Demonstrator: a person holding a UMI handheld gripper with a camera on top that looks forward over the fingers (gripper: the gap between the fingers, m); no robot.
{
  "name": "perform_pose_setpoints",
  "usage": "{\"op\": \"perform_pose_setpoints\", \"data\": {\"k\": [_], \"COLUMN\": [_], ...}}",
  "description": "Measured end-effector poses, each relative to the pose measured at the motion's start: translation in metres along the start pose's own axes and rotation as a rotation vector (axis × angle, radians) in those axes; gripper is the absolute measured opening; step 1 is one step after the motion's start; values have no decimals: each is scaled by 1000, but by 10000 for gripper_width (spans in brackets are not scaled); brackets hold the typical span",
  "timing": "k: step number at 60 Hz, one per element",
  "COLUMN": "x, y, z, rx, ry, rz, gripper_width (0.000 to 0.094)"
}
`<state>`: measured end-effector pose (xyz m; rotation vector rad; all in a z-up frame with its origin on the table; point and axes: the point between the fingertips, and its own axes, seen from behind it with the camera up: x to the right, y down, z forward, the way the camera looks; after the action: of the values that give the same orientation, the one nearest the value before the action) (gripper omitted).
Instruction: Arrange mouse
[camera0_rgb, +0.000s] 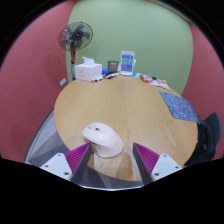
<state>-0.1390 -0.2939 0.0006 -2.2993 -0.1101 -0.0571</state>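
Observation:
A white computer mouse (103, 137) lies on the round wooden table (120, 105), near its front edge. It sits just ahead of my gripper (113, 160), reaching in between the fingers toward the left one. The fingers (78, 157) stand wide apart, with their pink pads on either side. There is a clear gap between the mouse and the right pad (149, 158). The gripper is open and holds nothing.
A dark blue patterned mouse mat (179, 105) lies at the table's right side. At the far edge are a white box (88, 69), a framed card (127, 62) and small items. A standing fan (75, 40) is behind the table. A dark chair (208, 135) stands right.

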Motion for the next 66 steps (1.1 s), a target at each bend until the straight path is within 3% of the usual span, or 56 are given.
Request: {"op": "perform_pose_setpoints", "data": {"k": [17, 24, 27, 43, 48, 54, 62, 66], "x": [9, 3, 1, -6, -7, -1, 64, 114], "y": [-42, -47, -50, -64, -103, -185, -306, -348], "z": [50, 66, 69, 65, 45, 7, -39, -40], "rx": [36, 28, 32, 42, 112, 253, 452, 508], "ry": [17, -10, -22, -61, -83, -133, -170, -149], "rz": [21, 54, 73, 54, 24, 32, 86, 125], "gripper_width": [830, 707, 576, 433, 411, 412, 414, 411]}}
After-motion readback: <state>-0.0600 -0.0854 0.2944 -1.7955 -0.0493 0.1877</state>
